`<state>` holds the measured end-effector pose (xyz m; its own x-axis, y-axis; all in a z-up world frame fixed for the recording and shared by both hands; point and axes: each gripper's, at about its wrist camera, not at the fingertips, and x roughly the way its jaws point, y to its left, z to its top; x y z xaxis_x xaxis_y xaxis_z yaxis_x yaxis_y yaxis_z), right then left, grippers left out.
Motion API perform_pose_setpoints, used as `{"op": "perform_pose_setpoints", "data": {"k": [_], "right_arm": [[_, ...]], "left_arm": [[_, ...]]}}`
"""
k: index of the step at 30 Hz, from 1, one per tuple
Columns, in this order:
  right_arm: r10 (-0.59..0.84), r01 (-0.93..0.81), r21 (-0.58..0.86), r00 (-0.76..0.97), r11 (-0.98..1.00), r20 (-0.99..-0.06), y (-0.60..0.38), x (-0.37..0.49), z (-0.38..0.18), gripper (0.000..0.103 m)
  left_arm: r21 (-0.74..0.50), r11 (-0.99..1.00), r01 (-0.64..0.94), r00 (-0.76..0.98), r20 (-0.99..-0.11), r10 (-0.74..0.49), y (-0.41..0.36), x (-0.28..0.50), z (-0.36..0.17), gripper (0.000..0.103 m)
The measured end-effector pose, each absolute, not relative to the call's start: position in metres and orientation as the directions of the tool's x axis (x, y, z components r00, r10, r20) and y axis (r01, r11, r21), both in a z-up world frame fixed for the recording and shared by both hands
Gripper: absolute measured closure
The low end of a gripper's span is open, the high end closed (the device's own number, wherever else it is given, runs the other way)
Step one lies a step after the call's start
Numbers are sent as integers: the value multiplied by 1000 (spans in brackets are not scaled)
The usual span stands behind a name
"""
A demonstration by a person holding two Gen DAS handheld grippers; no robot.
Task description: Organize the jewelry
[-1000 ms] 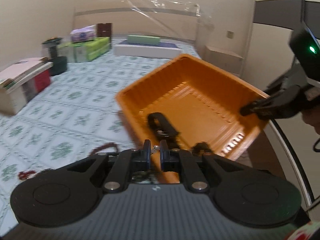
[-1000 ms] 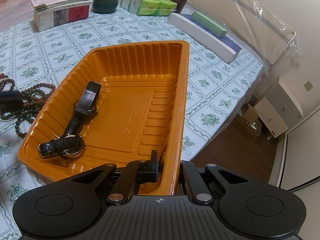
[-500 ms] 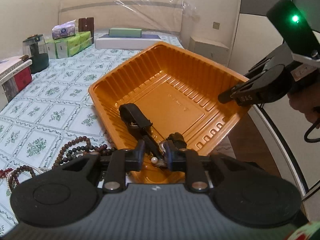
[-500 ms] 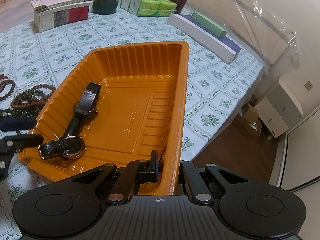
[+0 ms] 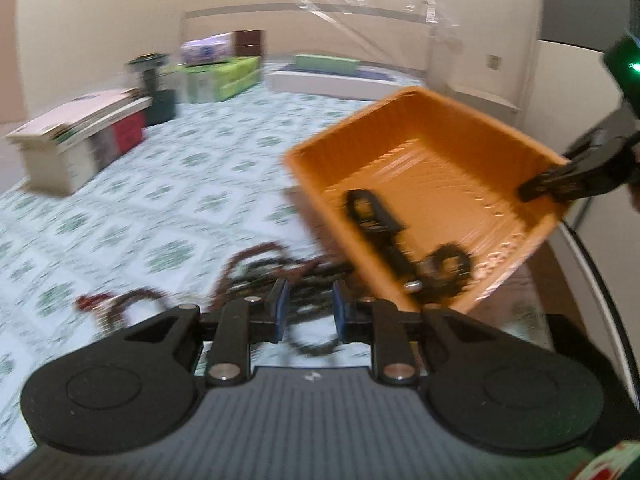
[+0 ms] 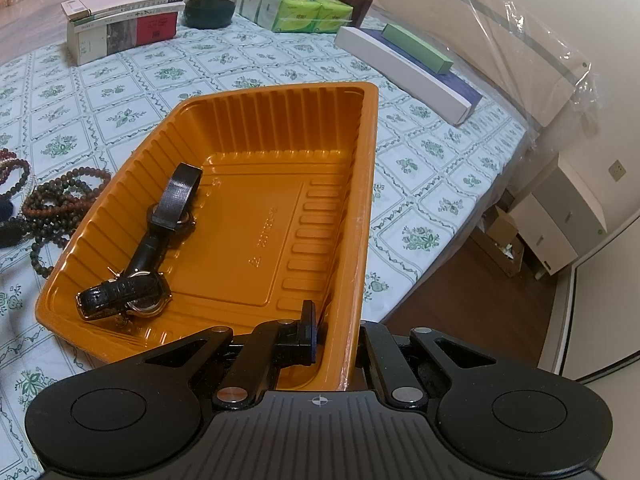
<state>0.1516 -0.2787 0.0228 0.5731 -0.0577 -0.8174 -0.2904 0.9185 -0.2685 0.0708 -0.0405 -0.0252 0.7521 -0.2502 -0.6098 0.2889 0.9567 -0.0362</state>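
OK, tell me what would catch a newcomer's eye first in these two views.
First, the orange tray in mid-frame on the green-patterned cloth, its near rim pinched in the right claw. Next, the two watches lying at the tray's left end. Then the heap of bead bracelets on the cloth just left of the tray, with the left claw standing open right over them.
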Motion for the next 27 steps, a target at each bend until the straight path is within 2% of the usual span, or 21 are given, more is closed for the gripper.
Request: {"op": "perform_pose_setpoints", "data": {"k": [6, 10, 25, 27], "right_arm": [[-58, -290, -269, 574, 918, -817, -278, 152, 23, 99], [-58, -290, -269, 574, 918, -817, -279, 151, 23, 99], [-61, -287, -269, 573, 919, -817, -280, 151, 21, 99], [-61, -286, -269, 572, 920, -818, -281, 151, 21, 99]], "left_arm": [[39, 986, 159, 765, -636, -99, 5, 73, -39, 83], [66, 990, 126, 761, -647, -53, 25, 79, -45, 83], [120, 964, 237, 701, -708, -84, 21, 117, -71, 83], [98, 964, 247, 690, -716, -104, 22, 119, -70, 92]]}}
